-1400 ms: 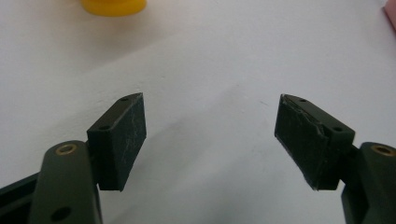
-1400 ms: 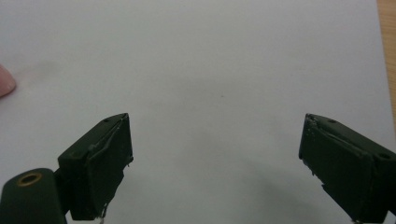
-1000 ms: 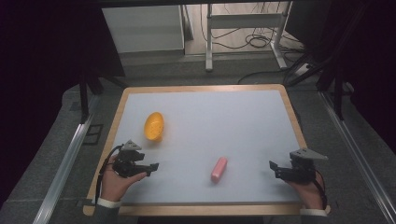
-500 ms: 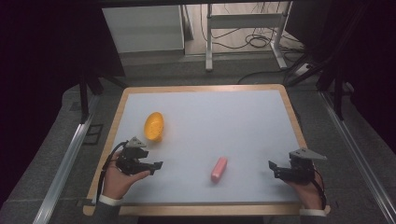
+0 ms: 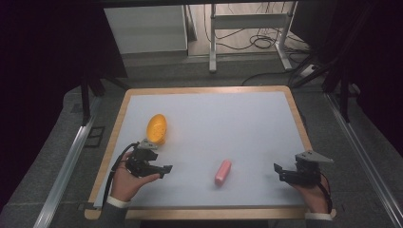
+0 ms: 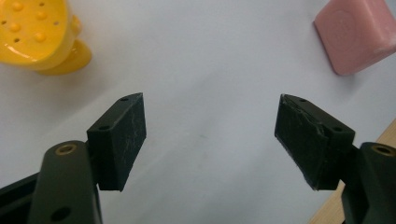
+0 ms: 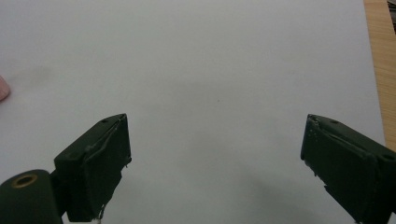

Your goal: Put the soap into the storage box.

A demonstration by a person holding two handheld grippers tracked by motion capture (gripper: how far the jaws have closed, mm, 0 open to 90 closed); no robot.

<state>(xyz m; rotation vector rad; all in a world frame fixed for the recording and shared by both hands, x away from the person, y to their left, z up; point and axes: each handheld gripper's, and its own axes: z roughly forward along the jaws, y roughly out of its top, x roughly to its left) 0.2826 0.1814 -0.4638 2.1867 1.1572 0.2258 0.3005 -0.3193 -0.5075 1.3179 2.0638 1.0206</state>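
The left gripper view shows raised dots on the glossy yellow oval object [image 6: 35, 35] and a faint round stamp, unreadable, on the pink rounded block [image 6: 359, 32]. The left gripper [image 6: 210, 140] and the right gripper [image 7: 215, 163] both gape wide, holding nothing.

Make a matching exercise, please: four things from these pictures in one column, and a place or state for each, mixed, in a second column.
1. yellow dish
2. pink block
3. left gripper
4. right gripper

a. near the table's right edge, open and empty
b. lying near the middle of the front part of the white mat
c. just in front of the yellow dish, open and empty
d. on the left part of the mat

Pairs: 1-d, 2-b, 3-c, 4-a
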